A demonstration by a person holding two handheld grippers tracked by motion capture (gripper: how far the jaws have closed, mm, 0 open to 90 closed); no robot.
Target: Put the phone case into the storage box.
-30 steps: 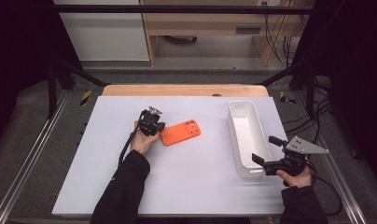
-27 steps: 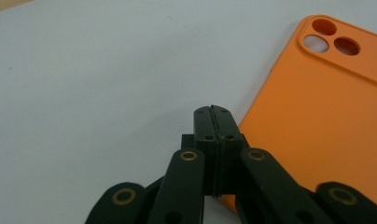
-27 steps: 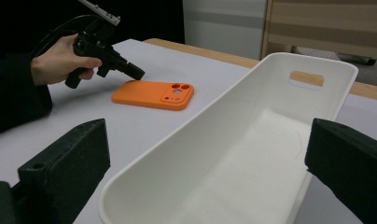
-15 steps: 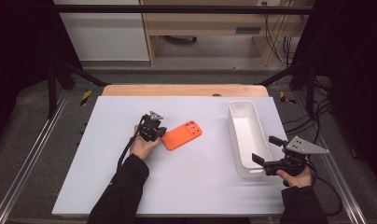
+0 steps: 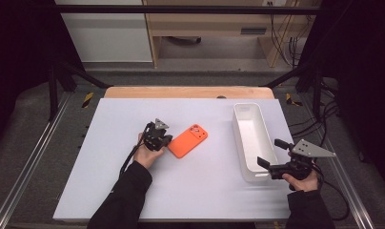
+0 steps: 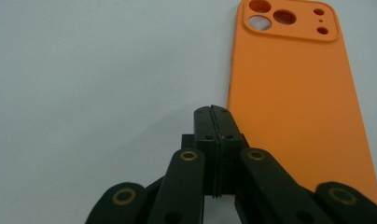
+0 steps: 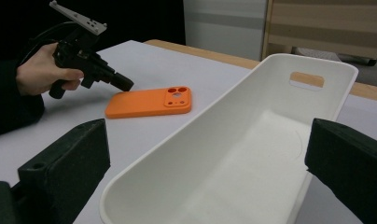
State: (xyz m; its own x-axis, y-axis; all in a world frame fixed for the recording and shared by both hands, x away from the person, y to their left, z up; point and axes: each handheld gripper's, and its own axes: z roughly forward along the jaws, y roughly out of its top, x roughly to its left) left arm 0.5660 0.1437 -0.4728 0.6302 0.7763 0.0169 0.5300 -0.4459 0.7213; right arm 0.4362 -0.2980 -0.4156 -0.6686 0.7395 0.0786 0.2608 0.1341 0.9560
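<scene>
The orange phone case point(image 5: 187, 140) lies flat, camera cutouts up, just beside the clenched left tongs point(image 5: 163, 141), whose tips sit at its near long edge with nothing between them. The white bin point(image 5: 250, 138) stands well apart, its near end between the released right tongs point(image 5: 266, 164). To nudge the case well, keep the tips low against the tabletop point(image 5: 133, 191) and push squarely toward the bin.

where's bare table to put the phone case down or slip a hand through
Bare table lies left of the left gripper, and along the near edge between the two arms. The strip between the phone case and the white bin is open too. It is crowded at the bin's near end, where the right gripper sits.
</scene>
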